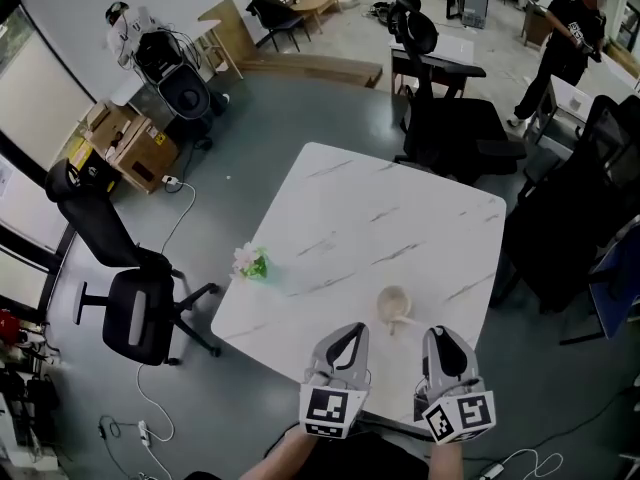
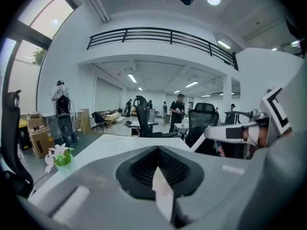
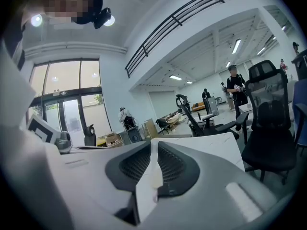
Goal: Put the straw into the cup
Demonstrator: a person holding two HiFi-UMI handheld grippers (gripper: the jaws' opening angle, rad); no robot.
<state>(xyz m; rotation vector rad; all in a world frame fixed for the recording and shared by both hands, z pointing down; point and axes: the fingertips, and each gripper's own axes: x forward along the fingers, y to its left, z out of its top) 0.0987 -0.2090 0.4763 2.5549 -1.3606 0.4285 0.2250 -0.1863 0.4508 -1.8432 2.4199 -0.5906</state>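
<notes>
A beige cup (image 1: 392,304) stands on the white marble table (image 1: 380,208), near its front edge. A short pale piece (image 1: 407,320), which may be the straw, lies against the cup's right side; it is too small to tell. My left gripper (image 1: 343,346) hovers at the front edge, below and left of the cup. My right gripper (image 1: 443,348) hangs below and right of it. In the left gripper view the jaws (image 2: 158,150) meet at their tips with nothing between them. The right gripper's jaws (image 3: 153,142) look the same. Neither gripper view shows the cup.
A small pot of pale flowers (image 1: 251,263) stands at the table's left edge and shows again as the flower pot (image 2: 60,156). Black office chairs stand left (image 1: 135,303) and behind (image 1: 450,118). A person (image 1: 565,38) stands far back right. Boxes (image 1: 130,143) sit far left.
</notes>
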